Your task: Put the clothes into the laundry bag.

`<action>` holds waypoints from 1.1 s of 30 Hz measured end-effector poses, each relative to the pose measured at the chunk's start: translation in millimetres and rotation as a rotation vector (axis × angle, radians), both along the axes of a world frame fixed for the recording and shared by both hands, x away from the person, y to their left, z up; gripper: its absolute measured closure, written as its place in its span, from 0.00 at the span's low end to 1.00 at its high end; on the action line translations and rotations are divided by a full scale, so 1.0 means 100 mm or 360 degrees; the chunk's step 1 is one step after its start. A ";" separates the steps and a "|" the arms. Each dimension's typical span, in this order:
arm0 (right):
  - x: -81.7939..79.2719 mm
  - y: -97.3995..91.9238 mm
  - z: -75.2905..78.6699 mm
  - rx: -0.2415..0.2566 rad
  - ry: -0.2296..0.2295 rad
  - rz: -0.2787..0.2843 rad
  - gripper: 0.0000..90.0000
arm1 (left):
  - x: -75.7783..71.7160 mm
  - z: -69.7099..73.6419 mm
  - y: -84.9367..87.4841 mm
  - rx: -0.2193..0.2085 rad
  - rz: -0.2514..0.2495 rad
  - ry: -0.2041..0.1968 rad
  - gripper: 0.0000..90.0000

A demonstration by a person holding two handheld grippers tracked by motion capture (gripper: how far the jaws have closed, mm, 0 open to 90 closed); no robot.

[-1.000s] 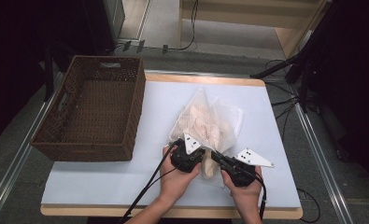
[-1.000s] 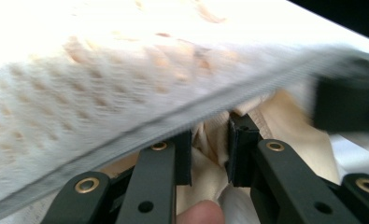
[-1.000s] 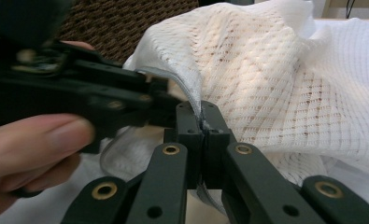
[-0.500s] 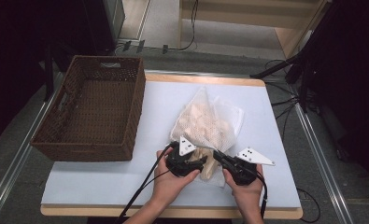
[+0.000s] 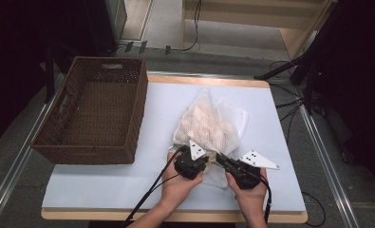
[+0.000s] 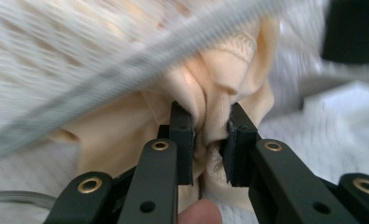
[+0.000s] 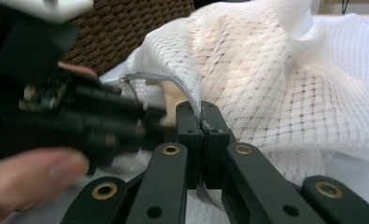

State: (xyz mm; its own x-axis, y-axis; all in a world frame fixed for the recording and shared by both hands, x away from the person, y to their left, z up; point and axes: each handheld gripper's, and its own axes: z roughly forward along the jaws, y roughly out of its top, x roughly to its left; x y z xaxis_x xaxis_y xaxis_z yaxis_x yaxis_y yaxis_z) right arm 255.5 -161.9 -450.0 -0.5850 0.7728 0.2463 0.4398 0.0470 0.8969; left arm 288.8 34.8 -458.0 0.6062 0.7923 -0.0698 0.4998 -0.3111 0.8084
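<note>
Left claw (image 6: 209, 140) just closed on cream cloth (image 6: 126, 126); right claw (image 7: 202, 122) pinches mesh bag (image 5: 213, 121), lying diagonally.

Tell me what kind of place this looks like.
Probably a lab or recording workspace, not a home: a covered table on a bare floor, loose cables beside it, and dark stands around it.

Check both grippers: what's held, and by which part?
Left gripper: bunched fold of the cream garment at the bag's mouth. Right gripper: shut on the white mesh bag at its zippered opening edge.
</note>
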 end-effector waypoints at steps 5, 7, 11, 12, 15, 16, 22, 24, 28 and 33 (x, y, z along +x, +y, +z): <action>-0.03 0.05 0.02 -0.0013 -0.0022 0.0020 0.99 | 0.20 -0.09 0.03 -0.0130 0.0249 -0.0067 0.85; -0.03 0.06 0.00 -0.0026 -0.0014 0.0032 0.99 | 0.30 -0.19 -0.03 -0.0066 0.0200 0.0071 0.84; -0.02 0.04 -0.02 -0.0019 0.0008 0.0010 0.99 | 0.29 -0.11 -0.02 -0.0043 0.0059 0.0112 0.72; -0.01 0.02 -0.02 -0.0017 0.0015 -0.0001 0.99 | 0.27 -0.09 0.03 -0.0075 0.0037 0.0132 0.67; 0.01 -0.02 -0.03 -0.0001 0.0027 -0.0025 0.99 | 0.14 -0.04 0.17 -0.0096 -0.0003 0.0069 0.54; 0.01 -0.02 -0.03 -0.0002 0.0020 -0.0028 0.99 | 0.11 -0.04 0.20 -0.0102 -0.0014 0.0067 0.51; 0.03 0.02 -0.04 -0.0012 0.0035 -0.0017 0.99 | 0.08 -0.10 0.09 -0.0041 -0.0045 0.0196 0.45; 0.02 0.04 -0.04 -0.0017 0.0029 -0.0013 0.99 | 0.11 -0.10 0.02 0.0024 -0.0015 0.0203 0.55; 0.01 0.04 -0.05 -0.0017 0.0033 -0.0011 0.99 | 0.20 -0.08 -0.08 0.0013 -0.0020 0.0230 0.86; 0.01 0.02 -0.04 0.0000 0.0027 -0.0024 0.99 | 0.23 0.02 -0.07 -0.0340 0.0014 0.0078 0.88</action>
State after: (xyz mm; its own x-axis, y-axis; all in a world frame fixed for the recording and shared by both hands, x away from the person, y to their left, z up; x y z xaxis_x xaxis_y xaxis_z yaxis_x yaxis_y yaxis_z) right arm 256.1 -160.2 -453.8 -0.5691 0.7814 0.2559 0.4554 0.0403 0.8894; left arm 312.2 27.8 -456.5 0.5910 0.7616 -0.2658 0.5421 -0.1310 0.8300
